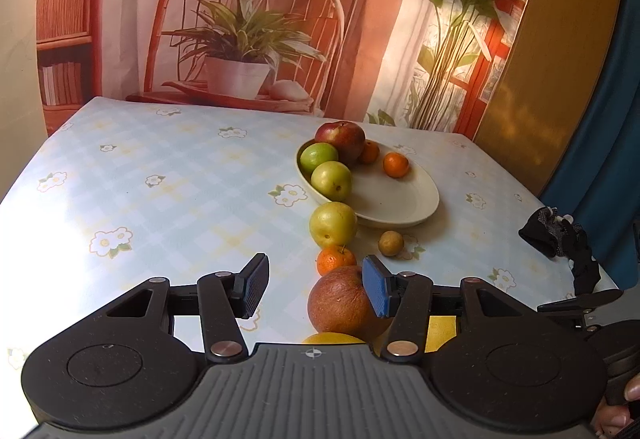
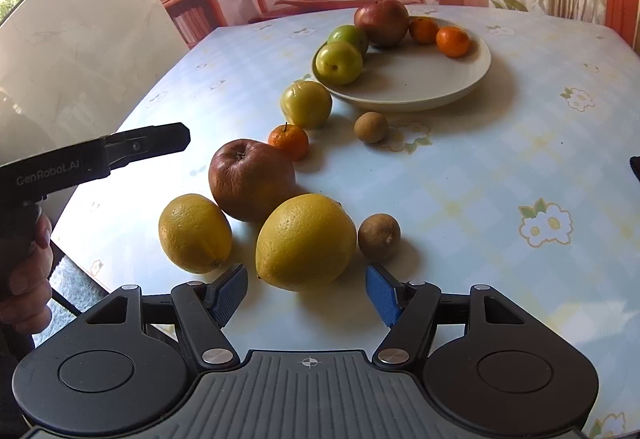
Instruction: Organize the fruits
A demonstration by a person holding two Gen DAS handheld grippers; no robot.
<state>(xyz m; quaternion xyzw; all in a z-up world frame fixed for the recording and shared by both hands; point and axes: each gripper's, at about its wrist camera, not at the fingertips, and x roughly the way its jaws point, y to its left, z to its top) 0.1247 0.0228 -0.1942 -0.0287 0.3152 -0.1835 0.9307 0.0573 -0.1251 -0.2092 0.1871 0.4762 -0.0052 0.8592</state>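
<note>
Lemons fully visible only in right wrist view, before right gripper, jaws apart, empty. Left gripper apart beside brown apple; black cloth only there.

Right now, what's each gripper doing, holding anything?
Left gripper: open, empty, over the table beside the brown apple.
Right gripper: open, empty, just short of the big lemon.
</note>
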